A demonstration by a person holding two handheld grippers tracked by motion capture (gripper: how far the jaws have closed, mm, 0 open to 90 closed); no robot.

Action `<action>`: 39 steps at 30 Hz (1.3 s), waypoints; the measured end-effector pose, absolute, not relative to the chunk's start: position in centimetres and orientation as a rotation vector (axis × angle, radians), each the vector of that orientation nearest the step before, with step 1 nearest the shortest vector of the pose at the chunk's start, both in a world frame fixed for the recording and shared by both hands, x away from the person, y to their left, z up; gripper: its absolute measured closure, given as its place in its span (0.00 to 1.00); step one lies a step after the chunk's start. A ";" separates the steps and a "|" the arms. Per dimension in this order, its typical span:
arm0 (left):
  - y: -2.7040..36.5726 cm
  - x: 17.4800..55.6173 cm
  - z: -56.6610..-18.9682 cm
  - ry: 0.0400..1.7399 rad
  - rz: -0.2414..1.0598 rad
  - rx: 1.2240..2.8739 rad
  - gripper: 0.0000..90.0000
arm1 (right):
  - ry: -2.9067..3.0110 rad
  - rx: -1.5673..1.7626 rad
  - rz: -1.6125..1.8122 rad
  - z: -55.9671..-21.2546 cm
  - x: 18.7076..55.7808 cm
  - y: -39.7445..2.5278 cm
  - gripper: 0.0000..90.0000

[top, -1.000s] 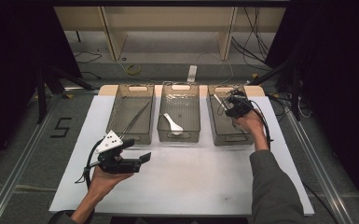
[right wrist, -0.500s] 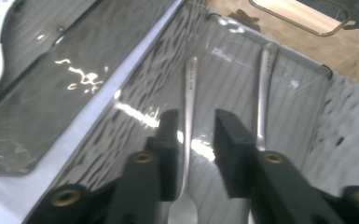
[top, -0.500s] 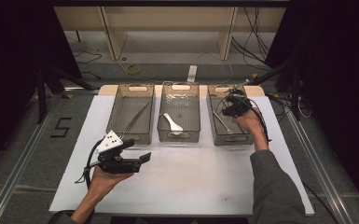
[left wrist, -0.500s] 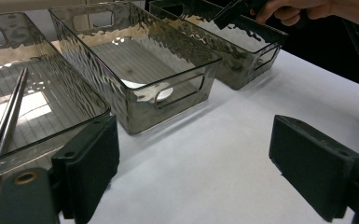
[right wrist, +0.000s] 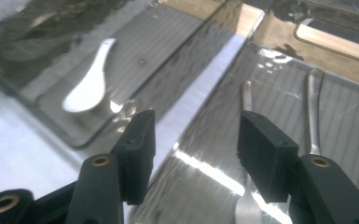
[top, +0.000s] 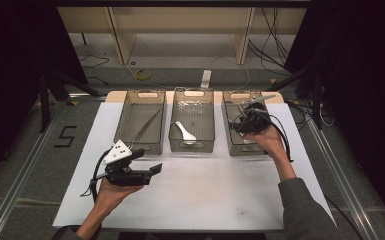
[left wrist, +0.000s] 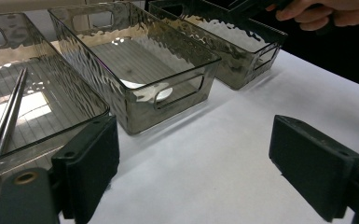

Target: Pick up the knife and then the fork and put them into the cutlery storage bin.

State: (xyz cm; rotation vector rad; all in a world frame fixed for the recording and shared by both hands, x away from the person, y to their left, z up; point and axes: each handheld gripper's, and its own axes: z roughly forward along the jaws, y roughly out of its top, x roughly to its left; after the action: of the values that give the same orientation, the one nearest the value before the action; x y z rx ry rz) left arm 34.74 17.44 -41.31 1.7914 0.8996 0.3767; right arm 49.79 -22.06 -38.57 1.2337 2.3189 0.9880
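Observation:
Three clear plastic bins stand in a row on the white table cover. The left bin holds metal chopsticks. A white spoon lies in the middle bin. In the right bin lie metal utensils. My right gripper hangs open over the right bin's left side, nothing between its jaws. My left gripper is open above the bare cover, in front of the left and middle bins.
The white cover spreads wide in front of the bins. A wooden shelf frame stands beyond the table's far edge, with cables on the floor. Metal rails run along both sides of the table.
My right gripper has shifted slightly toward me over the right bin. The left gripper has stayed where it was.

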 end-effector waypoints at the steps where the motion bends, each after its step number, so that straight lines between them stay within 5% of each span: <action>1: 17.5 34.7 -41.3 0.900 0.376 1.791 0.17 | 2.314 1.224 0.995 -38.5 49.4 -22.0 0.52; 19: 17.4 34.8 -41.3 0.903 0.378 1.793 0.17 | 2.316 1.189 1.149 -39.8 44.7 -21.5 0.29; 39: 17.4 34.9 -41.4 0.907 0.363 1.797 0.17 | 2.204 1.133 1.322 -40.4 40.0 -22.2 0.29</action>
State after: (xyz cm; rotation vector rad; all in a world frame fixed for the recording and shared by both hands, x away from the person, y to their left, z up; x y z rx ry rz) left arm 34.93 17.40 -41.39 1.7967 0.9068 0.3629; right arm 40.03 -22.23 -40.37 1.1335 2.2043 1.3218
